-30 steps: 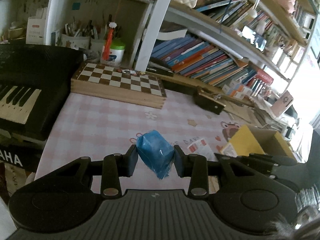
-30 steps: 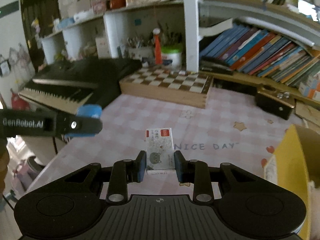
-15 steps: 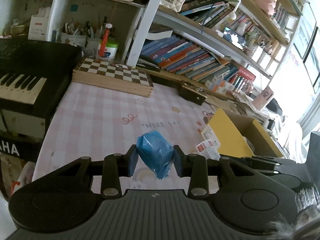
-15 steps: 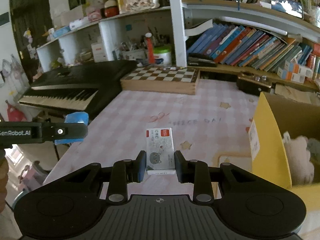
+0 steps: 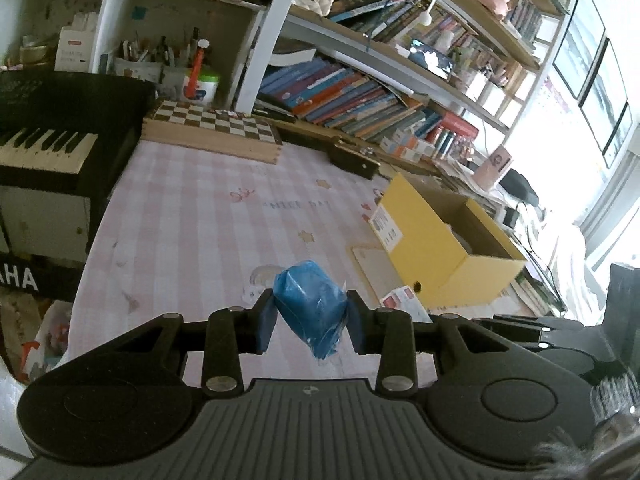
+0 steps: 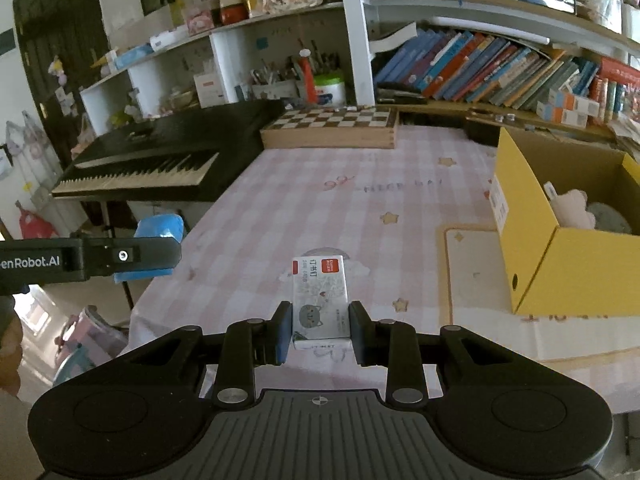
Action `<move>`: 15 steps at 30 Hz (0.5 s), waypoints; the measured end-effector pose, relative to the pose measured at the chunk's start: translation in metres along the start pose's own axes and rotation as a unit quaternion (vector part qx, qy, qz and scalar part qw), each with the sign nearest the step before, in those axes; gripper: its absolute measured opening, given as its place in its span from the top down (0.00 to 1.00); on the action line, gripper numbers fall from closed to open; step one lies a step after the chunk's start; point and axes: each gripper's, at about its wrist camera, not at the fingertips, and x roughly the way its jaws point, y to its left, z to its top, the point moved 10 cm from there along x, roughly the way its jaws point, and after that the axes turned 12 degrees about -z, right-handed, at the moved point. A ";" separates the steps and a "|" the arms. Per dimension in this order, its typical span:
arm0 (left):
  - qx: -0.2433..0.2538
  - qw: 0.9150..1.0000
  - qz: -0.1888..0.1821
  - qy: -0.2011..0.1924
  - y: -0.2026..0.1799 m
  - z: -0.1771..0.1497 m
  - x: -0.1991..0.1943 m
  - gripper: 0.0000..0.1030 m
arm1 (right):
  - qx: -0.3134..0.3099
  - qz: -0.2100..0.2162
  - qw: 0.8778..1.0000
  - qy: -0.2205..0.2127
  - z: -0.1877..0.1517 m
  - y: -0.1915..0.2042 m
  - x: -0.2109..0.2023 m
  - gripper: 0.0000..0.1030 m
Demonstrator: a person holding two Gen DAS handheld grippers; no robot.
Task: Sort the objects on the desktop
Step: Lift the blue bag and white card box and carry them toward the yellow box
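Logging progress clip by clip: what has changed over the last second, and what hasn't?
Both grippers have carried their loads across the pink checked cloth toward the yellow box, which now looms nearer in both views. Unchanged: left gripper clamps the blue packet, right gripper clamps the small staple box. Nothing released.

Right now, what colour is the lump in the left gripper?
Blue, wrapped in clear film; the left wrist view shows it best.

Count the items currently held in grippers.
2: a blue wrapped packet in the left gripper, and a small staples box in the right gripper. None looks hidden.
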 end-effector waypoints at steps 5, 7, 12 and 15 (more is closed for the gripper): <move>0.004 1.000 -0.012 0.013 -0.007 -0.015 -0.007 0.68 | 0.000 -0.009 1.000 0.000 -0.011 0.005 -0.014 0.71; 0.007 1.000 -0.018 0.018 -0.012 -0.019 -0.007 0.68 | 0.004 -0.014 1.000 0.001 -0.014 0.004 -0.018 0.71; 0.016 0.999 -0.036 0.034 -0.022 -0.028 -0.003 0.68 | 0.016 -0.030 0.999 0.004 -0.023 -0.003 -0.026 0.71; 0.022 0.998 -0.047 0.044 -0.029 -0.032 0.001 0.68 | 0.022 -0.039 0.999 0.008 -0.027 -0.008 -0.030 0.71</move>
